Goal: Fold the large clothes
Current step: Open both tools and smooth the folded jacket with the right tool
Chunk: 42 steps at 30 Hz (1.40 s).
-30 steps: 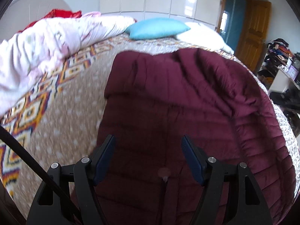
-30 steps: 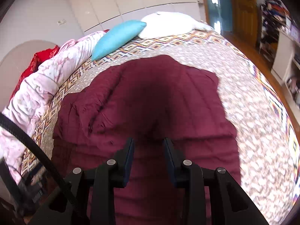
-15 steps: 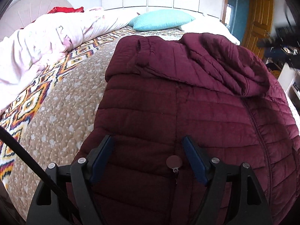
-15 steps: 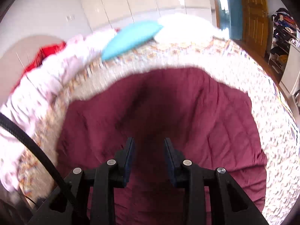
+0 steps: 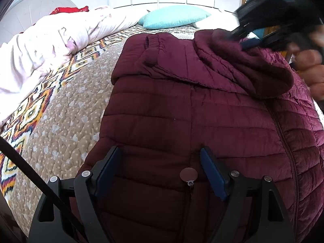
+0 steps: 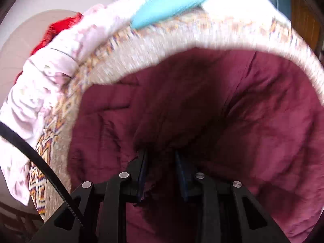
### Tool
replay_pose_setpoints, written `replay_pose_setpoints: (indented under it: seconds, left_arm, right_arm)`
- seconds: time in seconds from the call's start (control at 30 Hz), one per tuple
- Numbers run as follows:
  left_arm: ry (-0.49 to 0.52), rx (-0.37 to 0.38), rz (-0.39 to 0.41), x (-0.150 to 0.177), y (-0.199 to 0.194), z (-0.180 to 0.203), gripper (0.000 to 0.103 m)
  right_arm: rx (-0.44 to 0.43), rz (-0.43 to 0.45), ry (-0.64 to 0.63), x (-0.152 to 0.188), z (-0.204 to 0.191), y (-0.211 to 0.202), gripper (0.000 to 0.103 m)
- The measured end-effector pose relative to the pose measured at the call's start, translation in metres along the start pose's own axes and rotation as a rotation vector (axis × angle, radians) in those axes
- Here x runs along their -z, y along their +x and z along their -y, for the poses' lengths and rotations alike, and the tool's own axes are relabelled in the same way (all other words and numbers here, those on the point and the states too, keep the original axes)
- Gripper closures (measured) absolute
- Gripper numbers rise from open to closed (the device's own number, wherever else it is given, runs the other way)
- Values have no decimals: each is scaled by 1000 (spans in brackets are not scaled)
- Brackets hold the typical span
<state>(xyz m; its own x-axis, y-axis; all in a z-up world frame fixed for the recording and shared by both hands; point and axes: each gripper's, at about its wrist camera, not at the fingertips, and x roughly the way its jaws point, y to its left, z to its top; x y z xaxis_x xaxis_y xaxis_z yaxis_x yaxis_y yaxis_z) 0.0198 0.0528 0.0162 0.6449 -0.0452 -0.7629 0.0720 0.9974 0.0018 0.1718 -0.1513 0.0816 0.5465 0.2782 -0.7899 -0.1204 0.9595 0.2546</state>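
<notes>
Left wrist view: your left gripper (image 5: 160, 168) hovers low over the maroon puffer jacket (image 5: 202, 125), jaws wide apart w/ nothing between them, straddling the zip line and the round metal snap (image 5: 188, 174) near the hem. Jacket lies spread on the bed (image 5: 66, 121), front up, hood end toward the pillows, so my read is you're parked there to pin or grab the lower edge while the other hand works. Your right gripper (image 5: 261, 28) shows top right in this view, blurred, jaws pinched on the hood (image 5: 243, 68) and lifting it; fabric rises in a thick rounded roll w/ fuzzy lining showing. Probably the hood is being brought down over the body as a first fold, but that's a guess. Right wrist view is smeared by motion; the right gripper (image 6: 162, 166) has maroon cloth bunched between narrow-set jaws. Material: quilted shell in horizontal channels, slight sheen, puffy and springy, so folds will likely bounce back unless pressed. Bed cover is a stitched tan quilt w/ pale dots and a zigzag border; a rumpled pink duvet (image 5: 50, 46) and a teal pillow (image 5: 174, 18) sit well clear of the jacket.
</notes>
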Motion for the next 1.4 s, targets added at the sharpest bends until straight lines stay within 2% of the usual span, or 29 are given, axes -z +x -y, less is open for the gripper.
replay_pose_setpoints:
  seconds: [0.1, 0.2, 0.23, 0.33, 0.37, 0.5, 0.57, 0.67, 0.73, 0.8, 0.83, 0.9, 0.93, 1.0, 1.07, 1.17, 1.27, 1.37, 1.4]
  left_arm:
    - [1, -1, 0, 0, 1, 0, 23]
    - [3, -6, -1, 0, 1, 1, 23]
    - [5, -8, -2, 0, 1, 1, 23]
    - [6, -10, -4, -1, 2, 1, 23]
    - [6, -10, -4, -1, 2, 1, 23]
    - [8, -14, -4, -1, 3, 1, 23]
    - [7, -14, -3, -1, 2, 2, 22]
    - [8, -14, -4, -1, 2, 2, 22]
    - [7, -14, -4, -1, 2, 1, 22]
    - [7, -13, -3, -1, 2, 2, 22]
    - [7, -14, -4, -1, 2, 2, 22]
    - [7, -13, -3, 0, 2, 2, 22]
    - [7, -13, -3, -1, 2, 2, 22]
    - [8, -15, -3, 0, 2, 2, 22]
    - [8, -15, -3, -1, 2, 2, 22]
    - [8, -14, -4, 0, 2, 2, 22]
    - [8, -15, -4, 0, 2, 2, 22]
    - [10, -18, -4, -1, 3, 2, 22]
    - [10, -19, -3, -1, 3, 1, 22]
  right_arm:
    - [29, 120, -13, 12, 13, -47, 72]
    - [139, 182, 59, 27, 41, -61, 72]
    - [168, 167, 77, 26, 45, -53, 72]
    - [227, 44, 111, 42, 65, -11, 72]
    - [240, 36, 103, 47, 68, -2, 72]
    - [268, 44, 56, 45, 60, -12, 72]
    - [257, 103, 48, 44, 60, -35, 72]
    - [317, 163, 47, 43, 63, -49, 72]
    - [366, 128, 62, 46, 75, -40, 71]
    - [372, 42, 65, 51, 85, -17, 69]
    - [378, 29, 36, 53, 86, -10, 69]
    - [378, 35, -11, 50, 83, -16, 70]
    - [345, 49, -4, 46, 83, -26, 69]
    - [300, 134, 39, 37, 88, -49, 69]
    - [324, 170, 78, 28, 102, -63, 69]
    - [375, 123, 116, 20, 127, -47, 69]
    - [391, 1, 137, 22, 153, -9, 64]
    - [414, 28, 152, 19, 156, -22, 63]
    - [421, 66, 152, 17, 154, -32, 63]
